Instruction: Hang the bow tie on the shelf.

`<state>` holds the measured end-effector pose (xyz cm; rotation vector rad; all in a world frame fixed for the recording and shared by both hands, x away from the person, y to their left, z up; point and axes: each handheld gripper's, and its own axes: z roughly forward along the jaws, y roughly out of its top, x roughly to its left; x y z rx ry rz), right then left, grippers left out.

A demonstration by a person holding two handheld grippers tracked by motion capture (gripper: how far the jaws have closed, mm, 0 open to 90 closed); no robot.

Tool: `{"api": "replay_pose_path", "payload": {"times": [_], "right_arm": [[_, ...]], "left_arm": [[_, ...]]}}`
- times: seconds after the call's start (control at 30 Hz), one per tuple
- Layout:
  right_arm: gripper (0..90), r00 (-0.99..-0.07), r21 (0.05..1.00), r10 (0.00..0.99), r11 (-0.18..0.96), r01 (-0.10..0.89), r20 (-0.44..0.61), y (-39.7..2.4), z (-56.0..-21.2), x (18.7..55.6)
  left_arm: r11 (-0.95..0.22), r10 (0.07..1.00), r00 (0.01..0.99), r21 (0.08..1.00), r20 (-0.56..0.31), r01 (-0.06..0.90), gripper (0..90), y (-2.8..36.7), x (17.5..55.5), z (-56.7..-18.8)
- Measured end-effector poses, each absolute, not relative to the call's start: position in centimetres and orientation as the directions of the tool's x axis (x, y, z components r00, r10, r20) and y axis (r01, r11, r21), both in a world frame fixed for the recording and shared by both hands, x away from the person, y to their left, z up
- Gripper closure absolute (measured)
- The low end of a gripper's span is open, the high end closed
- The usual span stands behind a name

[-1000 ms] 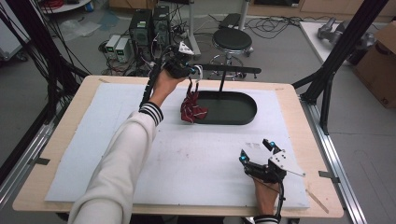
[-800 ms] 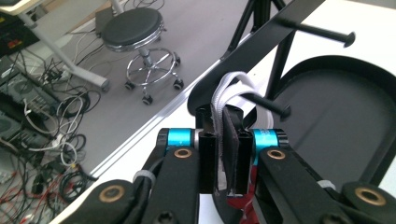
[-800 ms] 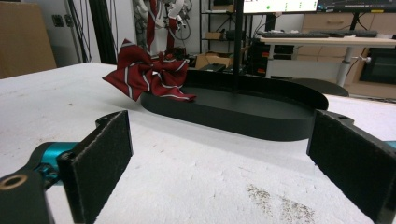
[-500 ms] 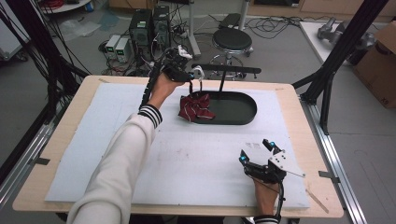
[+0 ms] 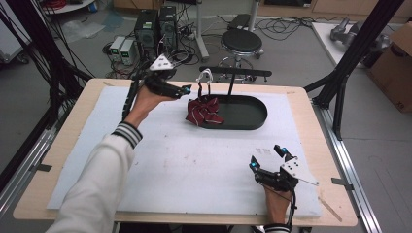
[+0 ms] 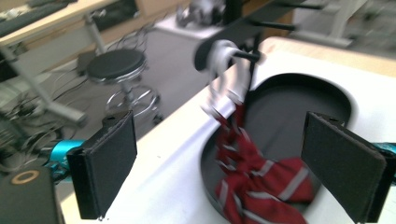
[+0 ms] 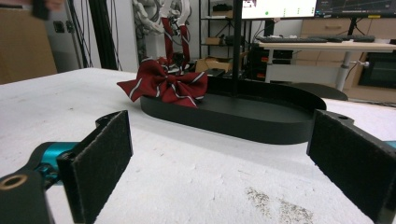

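A red bow tie (image 5: 204,112) with white stripes hangs by its white strap (image 5: 206,75) from the crossbar (image 5: 238,73) of a black stand. It droops onto the left rim of the stand's oval base (image 5: 245,114). My left gripper (image 5: 184,91) is just left of the strap. Its jaws have just been opening and stand open, with nothing between the pads. In the left gripper view the bow tie (image 6: 261,182) and the strap (image 6: 229,70) lie ahead of that gripper (image 6: 224,163). My right gripper (image 5: 266,158) rests open on the mat near the front right, facing the bow tie (image 7: 166,86) and the base (image 7: 261,119).
A white foam mat (image 5: 145,160) covers most of the wooden table (image 5: 311,111). Behind the table stand a black stool (image 5: 241,41) and computer cases (image 5: 155,24) with cables. Black frame posts (image 5: 340,92) rise at the right edge.
The left gripper has let go of the strap, opened, and drawn back to the left and slightly down. The bow tie now hangs from the crossbar. The right gripper has stayed put.
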<state>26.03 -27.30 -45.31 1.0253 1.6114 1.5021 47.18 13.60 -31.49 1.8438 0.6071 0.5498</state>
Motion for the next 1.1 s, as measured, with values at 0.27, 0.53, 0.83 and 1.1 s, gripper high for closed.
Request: {"api": "replay_pose_path", "payload": {"times": [0.27, 0.53, 0.83, 1.1], "right_arm": [[5.8, -0.448, 0.997, 0.894, 0.021, 0.077, 0.016, -27.3, -45.3, 25.9], [5.8, -0.443, 0.997, 0.896, 0.018, 0.081, 0.019, -27.3, -45.3, 26.0], [5.8, -0.443, 0.997, 0.896, 0.028, 0.078, 0.009, -27.1, -45.3, 25.9], [5.8, -0.445, 0.997, 0.896, 0.031, 0.074, 0.005, -27.2, -45.3, 25.9]], "left_arm": [[-0.204, 0.658, 0.751, 0.974, 0.059, 0.102, 11.2, 21.6, 38.7, -35.7], [-0.096, 0.674, 0.739, 0.991, -0.006, 0.096, 11.2, 27.0, 32.6, -41.0], [0.024, 0.763, 0.645, 0.999, -0.042, 0.036, 11.2, 30.6, 29.1, -44.7], [0.030, 0.798, 0.602, 0.999, -0.006, -0.030, 11.4, 31.0, 28.0, -45.5]]}}
